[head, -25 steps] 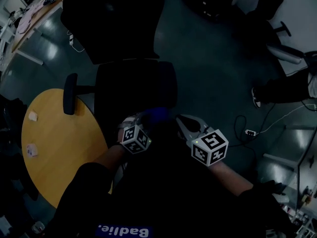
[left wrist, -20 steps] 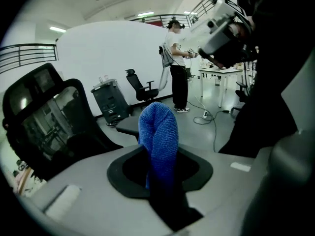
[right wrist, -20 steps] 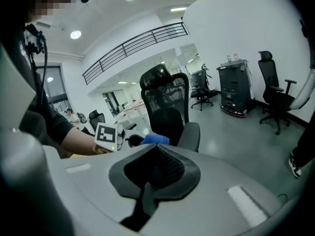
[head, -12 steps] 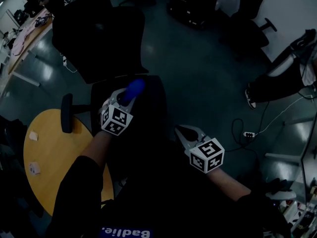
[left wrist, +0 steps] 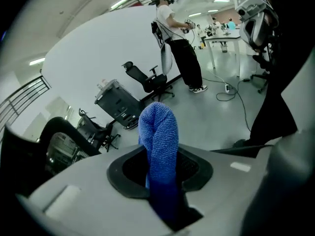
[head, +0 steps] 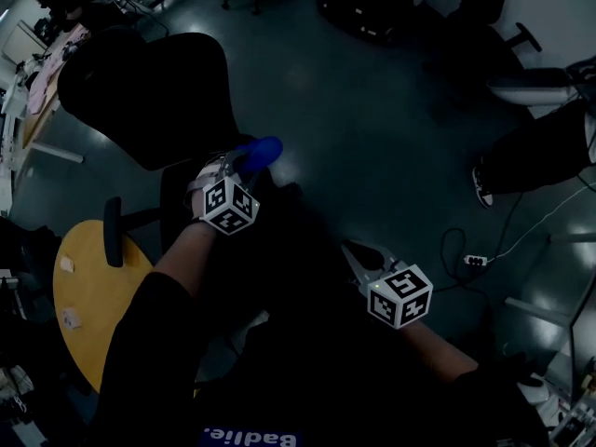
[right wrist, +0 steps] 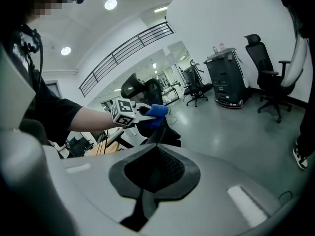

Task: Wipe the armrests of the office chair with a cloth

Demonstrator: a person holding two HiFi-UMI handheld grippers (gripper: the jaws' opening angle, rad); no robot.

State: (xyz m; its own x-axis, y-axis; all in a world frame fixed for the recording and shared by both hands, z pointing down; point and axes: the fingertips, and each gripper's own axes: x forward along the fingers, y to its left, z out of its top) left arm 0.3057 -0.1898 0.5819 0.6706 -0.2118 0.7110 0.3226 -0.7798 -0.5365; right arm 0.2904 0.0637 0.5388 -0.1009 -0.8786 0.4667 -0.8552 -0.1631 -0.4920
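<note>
Cloth [left wrist: 157,127] is a blue one, bunched up and pinched tight in the left gripper [left wrist: 160,157], with the rolled end poking out past the jaw tips. From the head view the left gripper is held out over the back edge of the black office chair [head: 140,82] seat, just off the lower right side of the backrest. The one armrest [head: 113,233] I can make out is on the chair's far left side, well apart from the cloth, next to the edge of the round yellow table [head: 84,296]. Right gripper [right wrist: 155,168] is clenched with nothing in it, hanging low near the person's body.
</note>
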